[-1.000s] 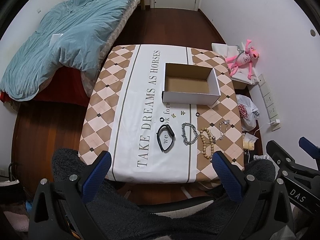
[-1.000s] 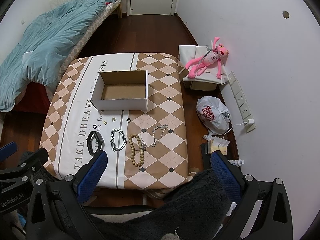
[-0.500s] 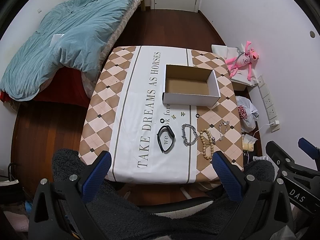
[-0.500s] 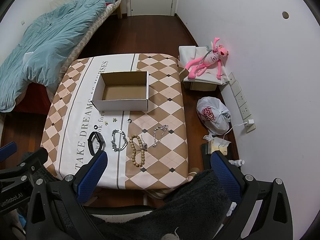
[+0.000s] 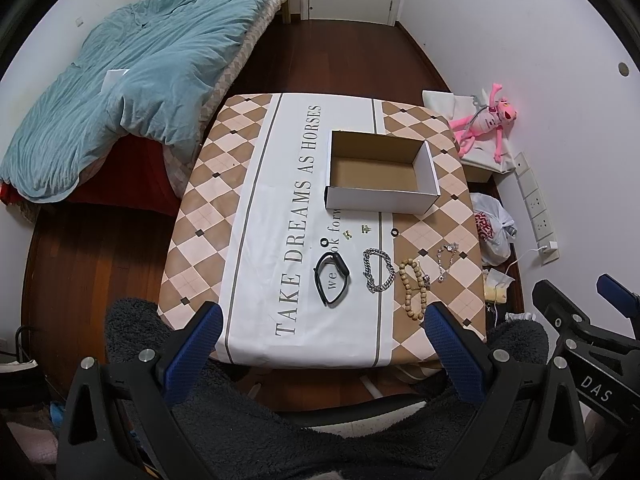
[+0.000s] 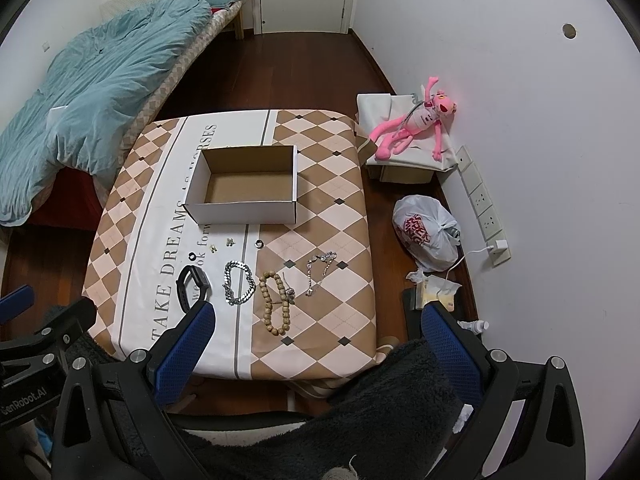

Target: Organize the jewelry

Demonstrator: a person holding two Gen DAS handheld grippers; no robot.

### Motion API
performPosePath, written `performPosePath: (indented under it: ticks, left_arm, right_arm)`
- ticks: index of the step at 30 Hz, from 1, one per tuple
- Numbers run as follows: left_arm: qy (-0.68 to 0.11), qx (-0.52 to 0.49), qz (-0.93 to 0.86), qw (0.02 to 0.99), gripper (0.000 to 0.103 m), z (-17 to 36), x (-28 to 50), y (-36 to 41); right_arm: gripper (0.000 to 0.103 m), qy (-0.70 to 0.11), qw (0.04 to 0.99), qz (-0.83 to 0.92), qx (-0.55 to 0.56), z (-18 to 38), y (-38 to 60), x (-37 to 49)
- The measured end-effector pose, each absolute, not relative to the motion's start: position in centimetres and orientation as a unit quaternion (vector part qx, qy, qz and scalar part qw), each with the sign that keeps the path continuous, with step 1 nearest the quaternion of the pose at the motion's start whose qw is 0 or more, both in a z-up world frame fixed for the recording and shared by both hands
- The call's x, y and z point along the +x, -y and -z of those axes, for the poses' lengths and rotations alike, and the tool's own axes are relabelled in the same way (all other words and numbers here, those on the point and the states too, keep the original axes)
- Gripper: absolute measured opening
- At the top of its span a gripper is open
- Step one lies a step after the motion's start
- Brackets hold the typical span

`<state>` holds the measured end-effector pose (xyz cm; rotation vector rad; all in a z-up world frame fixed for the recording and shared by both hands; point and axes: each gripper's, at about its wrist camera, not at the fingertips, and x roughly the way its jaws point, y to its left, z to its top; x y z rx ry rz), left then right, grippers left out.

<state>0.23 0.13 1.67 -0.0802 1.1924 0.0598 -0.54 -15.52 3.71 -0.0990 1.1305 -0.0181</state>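
An open, empty cardboard box (image 5: 380, 172) (image 6: 246, 186) stands on the checked tablecloth (image 5: 208, 216) (image 6: 332, 224). In front of it lie a black wristband (image 5: 332, 276) (image 6: 193, 285), a silver chain bracelet (image 5: 378, 270) (image 6: 239, 282), a wooden bead bracelet (image 5: 413, 289) (image 6: 274, 300), a thin silver chain (image 5: 445, 261) (image 6: 319, 266), two small rings and two small earrings (image 5: 357, 232) (image 6: 222, 244). My left gripper (image 5: 320, 336) and right gripper (image 6: 316, 336) are both open and empty, held high above the table's near edge.
A bed with a teal duvet (image 5: 120, 92) stands to the left. A pink plush toy (image 6: 416, 124) lies on a box by the right wall, with a plastic bag (image 6: 426, 232) and a power strip (image 6: 482, 204) on the floor. Dark fleece sleeves fill the bottom.
Both views have shifted slightly; the table sits a little lower and nearer in frame. Nothing on the table has moved and both grippers stay open.
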Motion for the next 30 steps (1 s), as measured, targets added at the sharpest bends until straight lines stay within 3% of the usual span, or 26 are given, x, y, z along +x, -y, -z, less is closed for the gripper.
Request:
performPosePath:
  ticks: [20,24,30]
  left_arm:
    - [-0.56,-0.04,-0.024,0.827,0.103,-2.3,1.1,0.0]
    - [-0.557,-0.039,-0.032,0.829,0.103,-0.9,2.4,-0.3]
    - [-0.553,-0.013,-0.063,0.83,0.103,3.8,4.9,-1.1]
  right_arm:
    - [0.103,-0.535,0.844,0.008,-0.04,-4.5,15.4,0.2]
    - [0.103,-0.544,0.838,0.017,-0.029,-2.8,16.6,1.4]
    - [0.103,-0.592,0.805,0.026,-0.022,4.8,17.1,4.8]
